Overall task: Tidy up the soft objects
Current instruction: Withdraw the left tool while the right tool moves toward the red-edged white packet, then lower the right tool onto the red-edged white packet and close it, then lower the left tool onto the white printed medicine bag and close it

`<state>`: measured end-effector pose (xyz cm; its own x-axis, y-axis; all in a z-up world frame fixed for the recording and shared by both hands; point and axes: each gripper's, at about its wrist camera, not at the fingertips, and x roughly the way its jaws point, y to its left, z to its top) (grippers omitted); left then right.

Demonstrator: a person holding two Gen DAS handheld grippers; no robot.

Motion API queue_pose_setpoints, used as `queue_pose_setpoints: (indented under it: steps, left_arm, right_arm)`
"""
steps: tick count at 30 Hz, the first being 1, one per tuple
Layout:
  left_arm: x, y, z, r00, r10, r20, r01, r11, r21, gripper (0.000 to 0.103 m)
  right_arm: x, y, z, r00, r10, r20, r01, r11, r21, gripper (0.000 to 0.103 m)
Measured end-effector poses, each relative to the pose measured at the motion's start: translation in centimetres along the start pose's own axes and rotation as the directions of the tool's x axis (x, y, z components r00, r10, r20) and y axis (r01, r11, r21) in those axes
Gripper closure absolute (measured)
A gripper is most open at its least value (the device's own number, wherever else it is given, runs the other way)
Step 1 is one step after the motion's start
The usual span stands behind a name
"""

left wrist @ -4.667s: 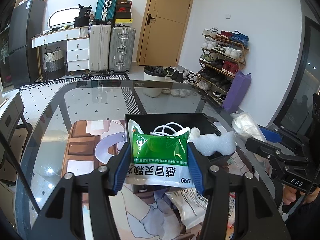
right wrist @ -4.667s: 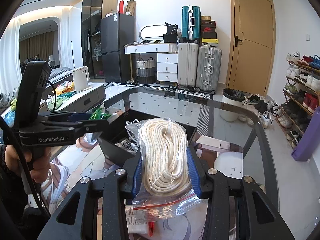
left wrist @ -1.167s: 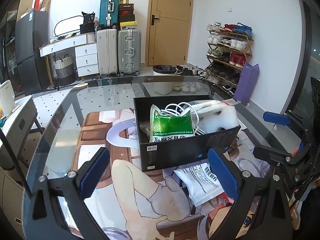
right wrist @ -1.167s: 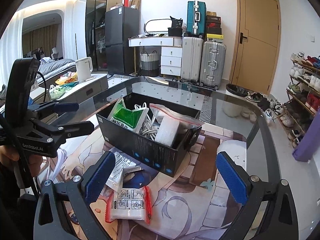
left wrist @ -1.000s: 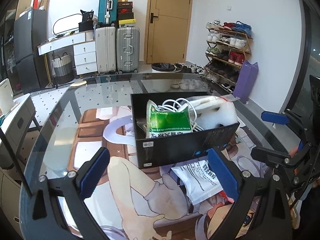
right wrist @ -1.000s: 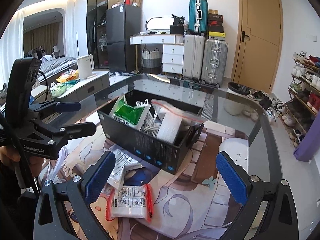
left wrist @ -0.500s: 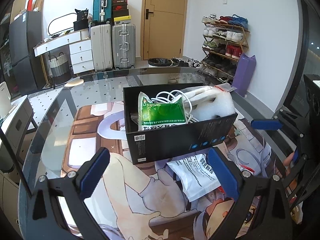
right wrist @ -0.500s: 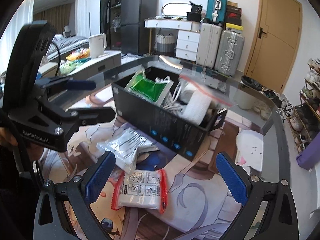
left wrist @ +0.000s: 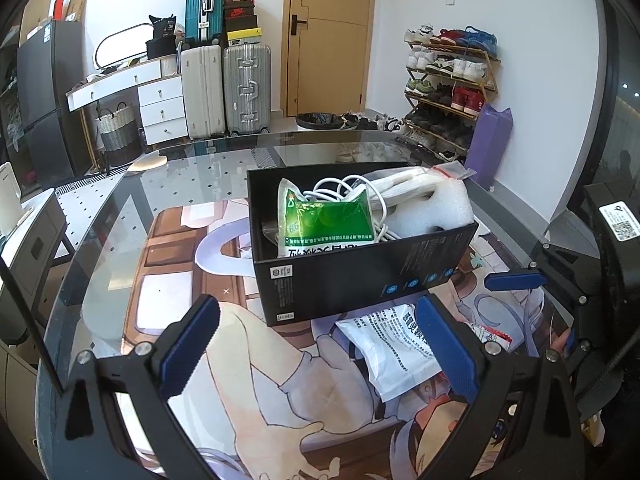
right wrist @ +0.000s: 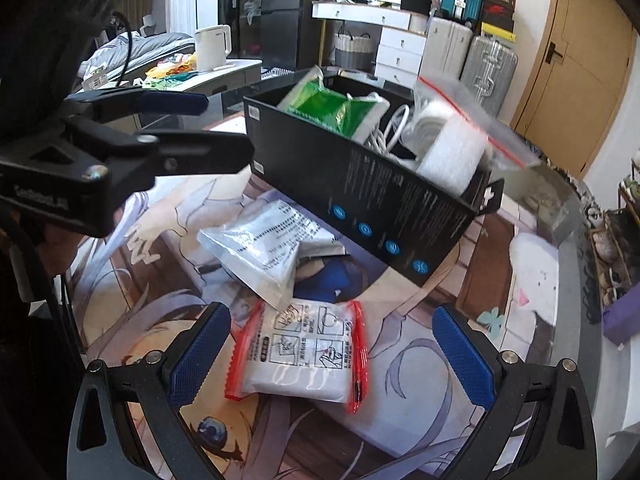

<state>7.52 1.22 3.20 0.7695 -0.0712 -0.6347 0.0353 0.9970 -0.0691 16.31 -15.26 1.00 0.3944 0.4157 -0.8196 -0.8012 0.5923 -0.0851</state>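
Left gripper [left wrist: 316,350]: jaws spread wide, nothing between the blue pads [left wrist: 188,346], aimed forward and slightly down. Right gripper [right wrist: 332,358]: jaws likewise wide apart, empty, pitched down more steeply. Each gripper shows at the side of the other's view, close alongside.

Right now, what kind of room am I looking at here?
Most likely someone's home, a living area by the entrance: a shoe rack full of sneakers near the door, suitcases against the wall, and a glass table holding a black box.

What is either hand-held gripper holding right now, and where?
Nothing: the left hand-held gripper and right hand-held gripper are both open and empty.
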Motion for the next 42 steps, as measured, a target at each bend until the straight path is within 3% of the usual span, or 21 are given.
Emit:
queue_pose_setpoints:
  steps: [9,16,23,25,28,38,42]
  left_arm:
    - [0.4,-0.3,-0.3,1.0,-0.007,-0.014,0.008,1.0,0.008,0.004]
    - [0.5,-0.5,-0.5,1.0,-0.01,-0.02,0.01,1.0,0.009,0.004]
    - [0.6,-0.8,-0.6,0.999,-0.015,-0.029,0.015,1.0,0.015,0.004]
    - [0.7,-0.9,-0.6,0.999,-0.015,-0.031,0.015,1.0,0.02,0.004]
    - [0.9,-0.9,-0.7,0.999,-0.014,-0.037,0.015,1.0,0.018,0.004]
    - [0.9,-0.6,-0.7,0.999,-0.012,-0.042,0.012,1.0,-0.001,0.004]
    - [1.0,-0.5,-0.7,0.999,-0.016,-0.045,0.016,1.0,-0.007,0.004]
  right_arm:
    - [1.2,-0.8,-0.8,0.998,-0.008,-0.058,0.008,1.0,0.002,0.001]
    - [1.7,-2.3,-1.3,0.995,0.053,-0.084,-0.046,0.995,0.084,0.001]
    - [1.2,-2.6,-1.6,0.994,0.057,-0.092,-0.051,0.996,0.069,0.002]
    - [0.9,-2.7,-1.9,0.994,0.066,-0.087,-0.061,0.996,0.061,0.006]
    - [0.0,-2.9,-2.0,0.995,0.069,-0.074,-0.065,0.996,0.061,0.037]
    - [-0.9,-4.9,-2.1,0.998,0.029,-0.055,-0.024,0.995,0.094,0.051]
    - [-1.6,-5.4,-1.9,0.999,0.012,-0.037,-0.008,0.995,0.1,0.051]
